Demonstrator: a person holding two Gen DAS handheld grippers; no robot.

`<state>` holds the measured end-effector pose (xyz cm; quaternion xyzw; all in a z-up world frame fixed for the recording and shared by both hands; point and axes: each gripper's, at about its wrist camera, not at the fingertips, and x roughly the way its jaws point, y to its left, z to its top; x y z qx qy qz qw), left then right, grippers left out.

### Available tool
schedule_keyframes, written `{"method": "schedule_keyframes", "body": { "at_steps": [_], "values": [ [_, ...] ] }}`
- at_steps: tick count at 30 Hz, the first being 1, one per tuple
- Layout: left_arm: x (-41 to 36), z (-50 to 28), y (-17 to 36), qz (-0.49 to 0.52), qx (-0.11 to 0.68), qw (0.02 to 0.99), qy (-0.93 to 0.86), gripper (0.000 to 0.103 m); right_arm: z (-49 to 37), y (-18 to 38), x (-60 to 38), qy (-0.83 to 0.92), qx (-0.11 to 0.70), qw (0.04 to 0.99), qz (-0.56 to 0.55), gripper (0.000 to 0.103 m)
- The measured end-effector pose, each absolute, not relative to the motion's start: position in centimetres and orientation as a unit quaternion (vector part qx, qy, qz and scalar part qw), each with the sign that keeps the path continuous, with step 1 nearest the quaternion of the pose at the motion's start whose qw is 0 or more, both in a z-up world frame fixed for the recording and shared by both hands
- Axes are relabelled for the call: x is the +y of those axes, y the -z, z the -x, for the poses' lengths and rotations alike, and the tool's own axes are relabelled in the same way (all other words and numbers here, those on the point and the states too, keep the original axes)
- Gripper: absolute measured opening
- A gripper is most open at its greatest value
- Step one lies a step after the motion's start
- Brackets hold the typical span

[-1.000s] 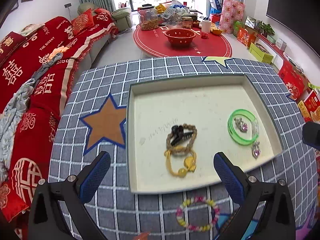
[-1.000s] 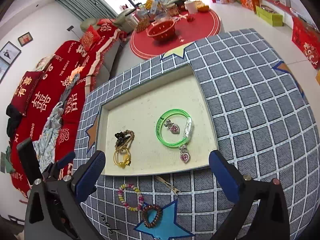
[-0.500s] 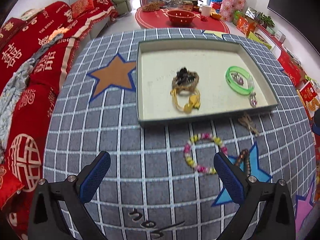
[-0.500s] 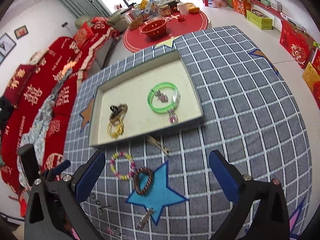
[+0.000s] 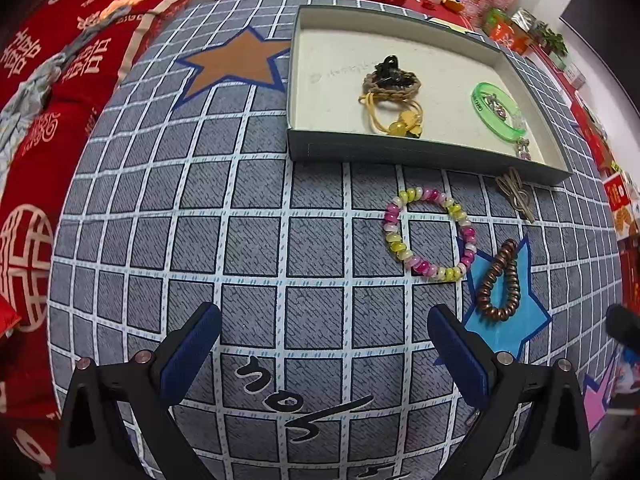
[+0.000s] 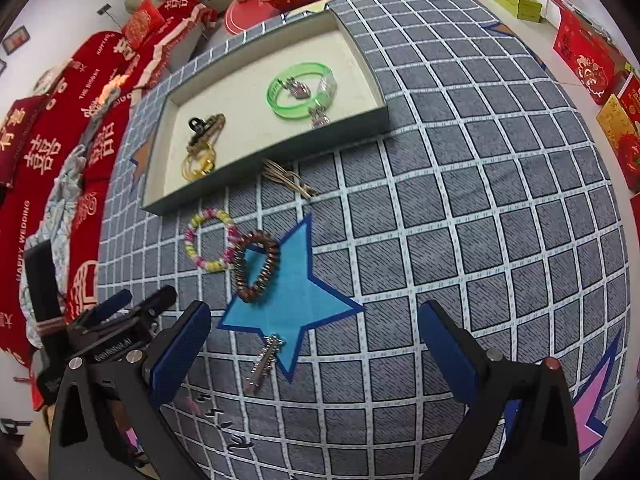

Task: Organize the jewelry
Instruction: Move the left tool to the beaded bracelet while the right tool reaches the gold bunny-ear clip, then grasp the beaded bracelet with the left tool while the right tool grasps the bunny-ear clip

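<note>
Both the left hand-held gripper (image 5: 324, 344) and the right hand-held gripper (image 6: 316, 340) hang wide open, holding nothing. On the bench (image 5: 256, 248), the beaded bracelet (image 5: 430, 232) touches the brown coil tie (image 5: 500, 280); a gold clip (image 5: 516, 196) lies against the tray (image 5: 400, 152); a silver clip (image 6: 264, 364) sits apart.

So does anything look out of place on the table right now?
Yes. Four pieces lie loose on the cloth outside the tray: the beaded bracelet, copper coil bracelet, beige clip and silver clip. Nothing looks damaged.
</note>
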<state>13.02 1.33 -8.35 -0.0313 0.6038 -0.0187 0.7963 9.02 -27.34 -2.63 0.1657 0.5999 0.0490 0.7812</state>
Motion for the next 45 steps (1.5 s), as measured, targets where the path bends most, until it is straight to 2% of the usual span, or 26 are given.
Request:
{"method": "schedule_keyframes", "body": {
  "at_steps": [17, 29, 32, 36, 39, 43, 45],
  "values": [
    [1.0, -16.1, 10.2, 0.085, 0.611, 0.787, -0.008, 0.103, -12.8, 4.2, -28.0, -0.036, 0.608, 0.784, -0.115, 0.103],
    [-1.2, -18.4, 12.0, 0.058, 0.607, 0.792, -0.017, 0.103, -17.0, 5.2, -26.0, -0.056, 0.607, 0.789, -0.076, 0.102],
    [-1.9, -19.2, 12.3, 0.048, 0.605, 0.794, -0.016, 0.103, -17.9, 5.5, -25.5, -0.062, 0.608, 0.788, -0.068, 0.097],
    [-3.3, -20.5, 12.7, 0.030, 0.603, 0.797, -0.015, 0.103, -18.9, 6.2, -24.4, -0.071, 0.614, 0.784, -0.050, 0.078],
    [-3.7, -20.9, 12.7, 0.025, 0.600, 0.800, -0.009, 0.103, -19.4, 6.7, -23.6, -0.075, 0.619, 0.781, -0.037, 0.069],
    [-4.3, -21.4, 12.8, 0.024, 0.598, 0.801, 0.000, 0.103, -19.6, 7.1, -22.6, -0.076, 0.618, 0.782, -0.014, 0.064],
    [-4.5, -21.2, 12.5, 0.020, 0.595, 0.804, 0.010, 0.103, -19.8, 7.1, -22.0, -0.074, 0.617, 0.784, 0.007, 0.058]
  ]
}}
